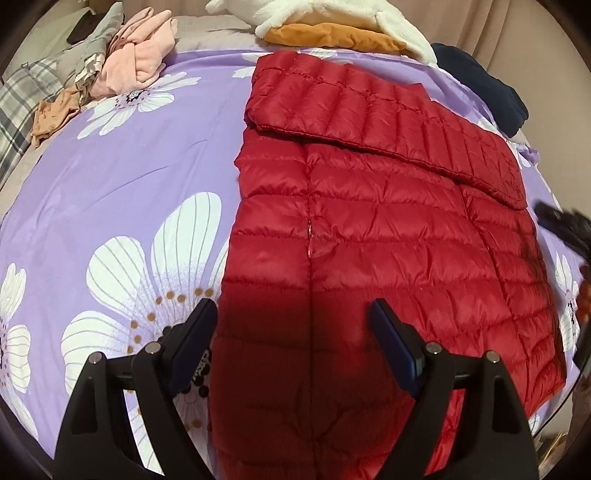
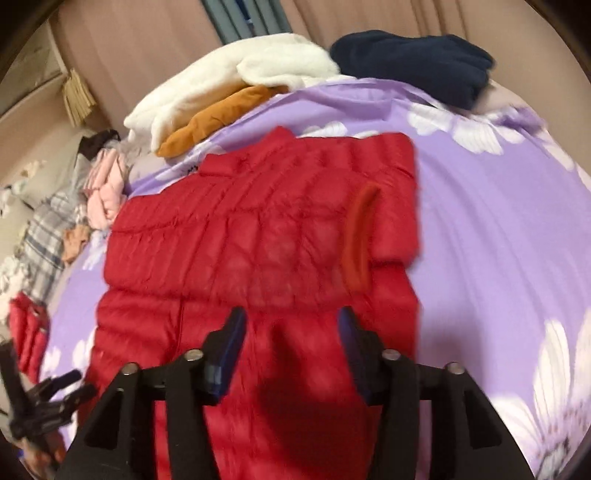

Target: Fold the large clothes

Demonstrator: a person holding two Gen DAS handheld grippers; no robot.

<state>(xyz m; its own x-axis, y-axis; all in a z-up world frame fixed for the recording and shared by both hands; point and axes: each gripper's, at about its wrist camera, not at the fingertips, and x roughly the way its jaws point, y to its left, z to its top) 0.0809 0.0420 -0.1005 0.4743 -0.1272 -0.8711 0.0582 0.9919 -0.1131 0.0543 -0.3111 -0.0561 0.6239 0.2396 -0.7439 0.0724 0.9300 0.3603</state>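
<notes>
A red quilted down jacket (image 1: 369, 229) lies flat on the purple flowered bedspread (image 1: 110, 192), with one sleeve (image 1: 369, 114) folded across its upper part. My left gripper (image 1: 295, 325) is open and empty, just above the jacket's near hem. In the right wrist view the jacket (image 2: 240, 240) is blurred; its sleeve cuff (image 2: 360, 236) lies on the chest. My right gripper (image 2: 291, 332) is open and empty over the jacket's lower part. The left gripper also shows at the lower left (image 2: 51, 398).
A pink garment (image 1: 136, 59) and plaid and grey clothes (image 1: 40, 85) lie at the far left. A white fleece (image 1: 332, 14), an orange garment (image 1: 332, 37) and a navy garment (image 1: 484, 85) lie at the far edge. Curtains hang behind the bed.
</notes>
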